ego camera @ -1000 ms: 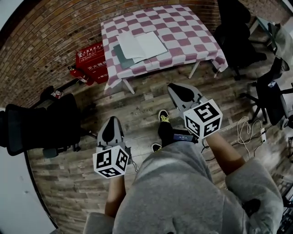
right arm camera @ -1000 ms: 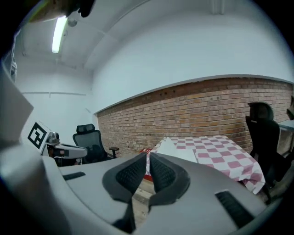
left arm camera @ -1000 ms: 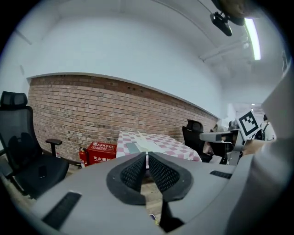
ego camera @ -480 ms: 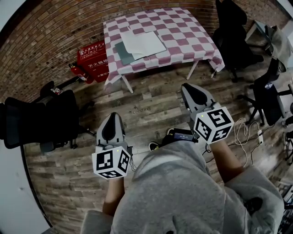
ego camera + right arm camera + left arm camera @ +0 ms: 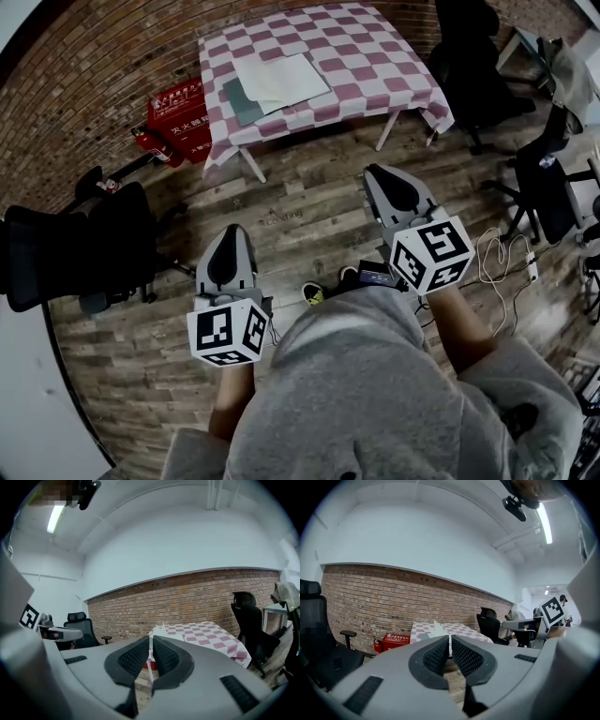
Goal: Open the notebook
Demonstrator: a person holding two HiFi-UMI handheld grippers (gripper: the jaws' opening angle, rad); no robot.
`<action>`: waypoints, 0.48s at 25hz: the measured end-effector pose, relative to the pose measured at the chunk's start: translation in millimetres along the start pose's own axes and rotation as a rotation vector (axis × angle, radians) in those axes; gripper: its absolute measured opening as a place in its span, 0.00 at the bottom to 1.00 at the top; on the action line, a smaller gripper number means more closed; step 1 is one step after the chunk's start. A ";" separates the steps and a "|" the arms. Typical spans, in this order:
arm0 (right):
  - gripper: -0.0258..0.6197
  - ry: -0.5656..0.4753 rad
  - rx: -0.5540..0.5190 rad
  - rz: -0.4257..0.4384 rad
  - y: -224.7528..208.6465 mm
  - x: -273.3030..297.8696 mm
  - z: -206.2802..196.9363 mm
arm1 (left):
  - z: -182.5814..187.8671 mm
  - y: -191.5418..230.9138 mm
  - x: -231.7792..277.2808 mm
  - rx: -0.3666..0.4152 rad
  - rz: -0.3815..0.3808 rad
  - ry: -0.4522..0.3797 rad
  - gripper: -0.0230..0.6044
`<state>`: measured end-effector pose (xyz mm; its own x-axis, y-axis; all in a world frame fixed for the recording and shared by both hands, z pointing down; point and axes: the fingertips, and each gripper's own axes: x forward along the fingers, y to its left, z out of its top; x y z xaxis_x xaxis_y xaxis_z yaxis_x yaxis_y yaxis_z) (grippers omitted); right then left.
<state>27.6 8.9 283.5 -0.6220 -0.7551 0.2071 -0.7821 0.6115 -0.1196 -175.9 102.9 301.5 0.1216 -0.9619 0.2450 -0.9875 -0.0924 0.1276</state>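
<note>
Left hand-held gripper (image 5: 232, 231) clenched, empty | right hand-held gripper (image 5: 373, 172) likewise | notebook (image 5: 281, 80) flat, long axis along table (image 5: 375, 66) edge

One table (image 5: 375, 70), one notebook (image 5: 281, 81), two grippers (image 5: 232, 231) (image 5: 376, 172).

Probably an office: swivel chairs (image 5: 66, 253), brick wall (image 5: 94, 75), checkered table (image 5: 375, 66).

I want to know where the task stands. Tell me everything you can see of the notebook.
The notebook lies flat on the table, on its checked cloth, toward the left near corner. White pages face up, and a grey cover or sheet shows along their left edge, so it looks open already. It is too small to read any print. Nothing but the cloth touches it.
</note>
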 end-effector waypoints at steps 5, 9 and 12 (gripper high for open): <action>0.10 0.000 -0.002 -0.004 -1.5 -0.2 -3.4 | -0.8 -5.3 5.5 0.030 -0.012 0.003 0.07; 0.10 0.003 0.000 -0.008 -1.6 2.6 -4.9 | -1.8 -1.8 7.6 0.020 -0.010 0.006 0.07; 0.10 0.001 0.010 -0.011 -1.4 5.5 -5.0 | -1.7 1.7 9.2 0.003 -0.011 0.007 0.07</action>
